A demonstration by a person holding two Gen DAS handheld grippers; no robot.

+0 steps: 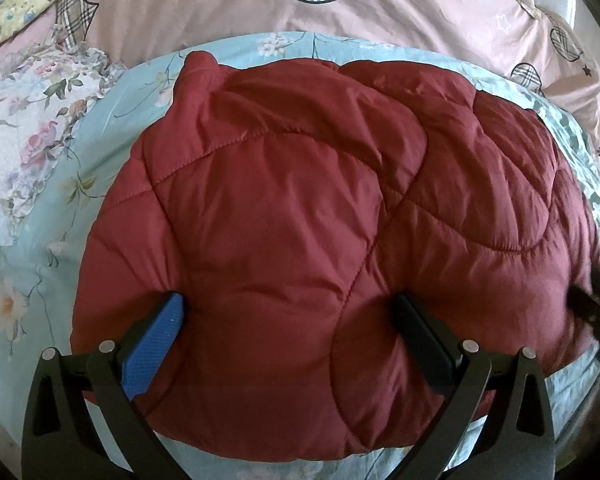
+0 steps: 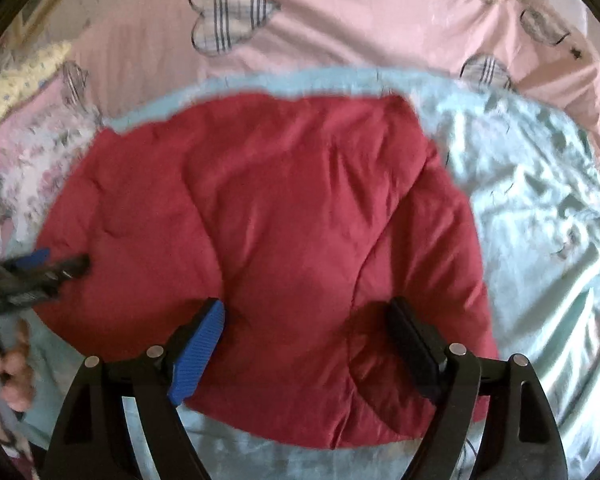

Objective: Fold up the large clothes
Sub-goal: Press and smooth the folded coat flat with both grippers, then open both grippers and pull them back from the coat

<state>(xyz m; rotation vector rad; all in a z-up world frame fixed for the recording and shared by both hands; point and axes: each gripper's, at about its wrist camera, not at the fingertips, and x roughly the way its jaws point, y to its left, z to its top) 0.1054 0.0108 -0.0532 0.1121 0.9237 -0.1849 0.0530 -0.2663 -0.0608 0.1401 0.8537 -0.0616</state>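
A red quilted puffer jacket lies folded in a bulky bundle on the light blue floral bedsheet. My left gripper is open, its blue and black fingers spread over the jacket's near edge, empty. My right gripper is open too, over the near right part of the jacket, empty. The right gripper's tip shows blurred at the right edge of the left wrist view. The left gripper shows at the left edge of the right wrist view, over the jacket's left side.
A pink duvet with plaid hearts lies bunched along the far side. A floral pillow lies at the far left, a yellow patterned cloth behind it. Wrinkled blue sheet spreads right of the jacket. The person's hand shows at lower left.
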